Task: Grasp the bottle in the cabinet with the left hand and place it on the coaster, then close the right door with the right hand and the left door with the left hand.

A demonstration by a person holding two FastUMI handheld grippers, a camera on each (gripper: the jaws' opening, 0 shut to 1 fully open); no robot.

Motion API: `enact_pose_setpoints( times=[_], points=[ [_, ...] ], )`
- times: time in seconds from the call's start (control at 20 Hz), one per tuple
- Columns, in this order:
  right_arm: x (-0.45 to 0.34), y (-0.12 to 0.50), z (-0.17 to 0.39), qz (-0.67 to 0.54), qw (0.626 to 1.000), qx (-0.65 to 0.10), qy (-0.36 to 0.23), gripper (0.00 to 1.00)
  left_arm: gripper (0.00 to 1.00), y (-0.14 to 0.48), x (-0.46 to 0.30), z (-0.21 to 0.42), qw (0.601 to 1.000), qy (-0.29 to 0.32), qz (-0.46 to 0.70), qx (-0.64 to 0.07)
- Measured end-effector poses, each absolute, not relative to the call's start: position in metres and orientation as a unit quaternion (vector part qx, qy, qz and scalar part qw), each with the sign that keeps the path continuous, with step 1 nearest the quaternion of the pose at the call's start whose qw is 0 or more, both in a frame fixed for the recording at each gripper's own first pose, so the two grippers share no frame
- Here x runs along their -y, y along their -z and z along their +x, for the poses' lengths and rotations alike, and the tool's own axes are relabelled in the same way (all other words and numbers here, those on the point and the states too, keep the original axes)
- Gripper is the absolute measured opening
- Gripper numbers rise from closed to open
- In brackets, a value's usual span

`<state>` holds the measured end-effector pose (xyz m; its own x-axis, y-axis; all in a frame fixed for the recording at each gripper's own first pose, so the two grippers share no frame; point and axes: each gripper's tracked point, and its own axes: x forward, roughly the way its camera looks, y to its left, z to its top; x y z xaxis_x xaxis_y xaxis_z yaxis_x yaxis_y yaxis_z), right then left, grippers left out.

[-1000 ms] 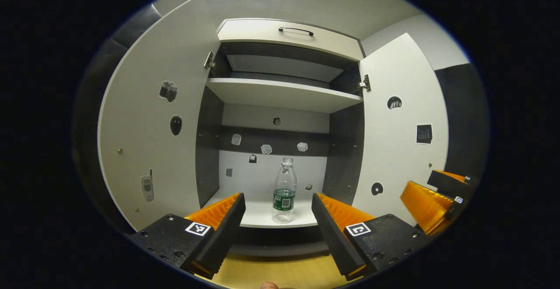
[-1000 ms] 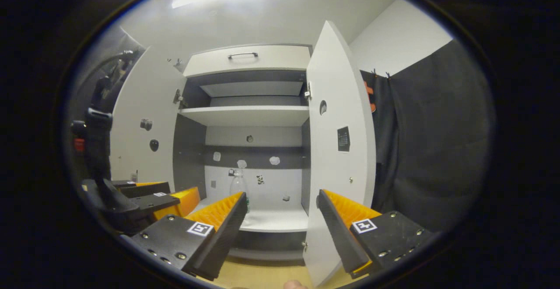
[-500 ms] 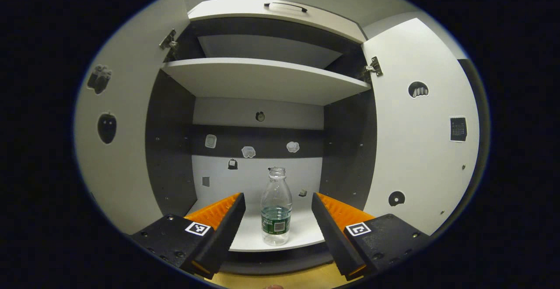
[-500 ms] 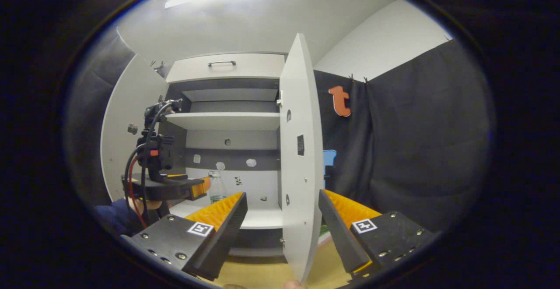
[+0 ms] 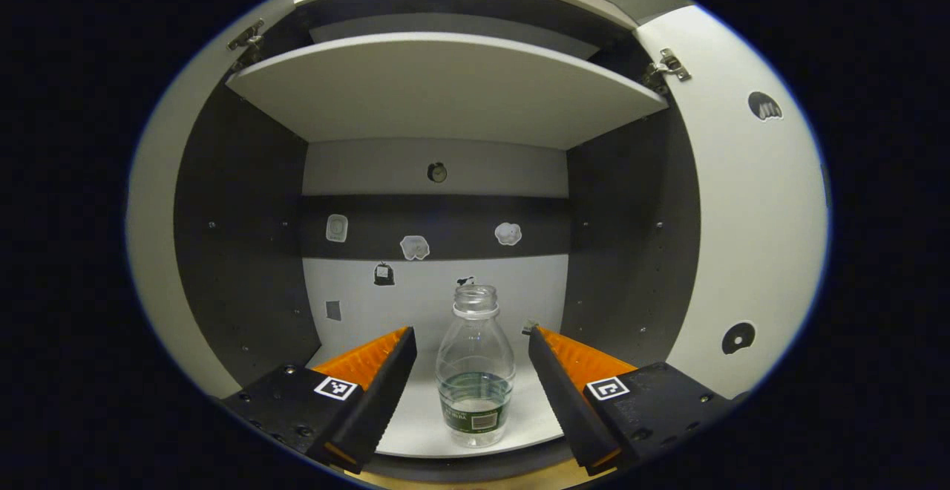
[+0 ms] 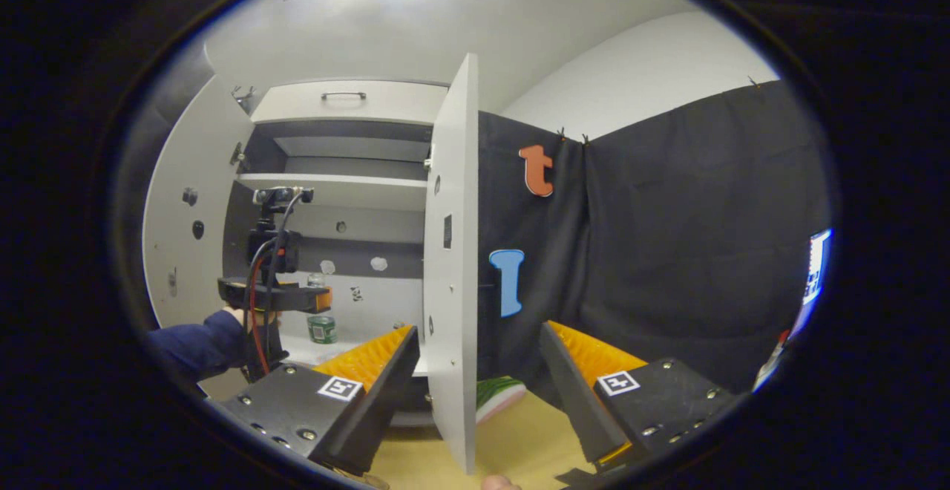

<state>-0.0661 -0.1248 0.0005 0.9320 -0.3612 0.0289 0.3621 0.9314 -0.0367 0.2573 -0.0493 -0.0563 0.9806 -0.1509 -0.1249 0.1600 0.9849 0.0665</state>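
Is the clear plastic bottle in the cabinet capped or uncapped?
Uncapped: the clear plastic bottle stands upright with its bare open neck showing.

Between the left gripper's (image 5: 471, 379) spread fingers stands a clear bottle (image 5: 475, 367) with a green label band. Ahead of it the cabinet (image 5: 445, 96) has pale grey shelves, dark grey side walls and a dark stripe across its light back. Just ahead of the right gripper (image 6: 475, 371), the right door (image 6: 449, 267) is white with small dark stickers, above a tan wood-look tabletop (image 6: 519, 445).

A clear, uncapped bottle (image 5: 476, 365) with a green label stands upright on the cabinet's (image 5: 245, 252) bottom shelf, near its front edge; both cabinet doors (image 6: 450, 267) stand open.
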Motion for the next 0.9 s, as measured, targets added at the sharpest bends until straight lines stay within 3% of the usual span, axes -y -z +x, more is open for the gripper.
enact_pose_setpoints(
  times=[0.15,0.2,0.3,0.5,0.55,0.6,0.65,0.7,0.9],
  points=[
    [0.124,0.002,-0.068,-0.027,0.982,0.006,0.187,0.99,0.93,0.068,0.048,0.270,0.993,0.076,0.040,-0.075],
    [0.123,0.003,-0.067,-0.030,0.982,0.005,0.187,0.99,0.77,0.067,0.046,0.271,0.994,0.074,0.042,-0.071],
    [0.124,0.005,-0.067,-0.034,0.982,0.001,0.187,0.99,0.73,0.066,0.048,0.268,0.993,0.081,0.036,-0.071],
    [0.127,0.002,-0.067,-0.030,0.982,0.003,0.186,0.99,0.72,0.059,0.055,0.242,0.991,0.117,0.014,-0.071],
    [0.129,0.001,-0.067,-0.029,0.982,0.005,0.187,0.95,0.72,0.057,0.058,0.233,0.989,0.127,0.010,-0.071],
    [0.131,0.001,-0.068,-0.028,0.982,0.006,0.188,0.99,0.72,0.054,0.060,0.221,0.988,0.138,0.005,-0.070],
    [0.134,0.001,-0.069,-0.027,0.982,0.006,0.189,0.95,0.72,0.051,0.062,0.209,0.987,0.149,0.002,-0.067],
    [0.137,0.002,-0.071,-0.027,0.981,0.005,0.191,0.99,0.72,0.049,0.064,0.197,0.985,0.158,-0.001,-0.066],
    [0.148,0.002,-0.077,-0.024,0.981,0.003,0.193,0.99,0.72,0.053,0.069,0.151,0.980,0.184,-0.009,-0.070]
  ],
)
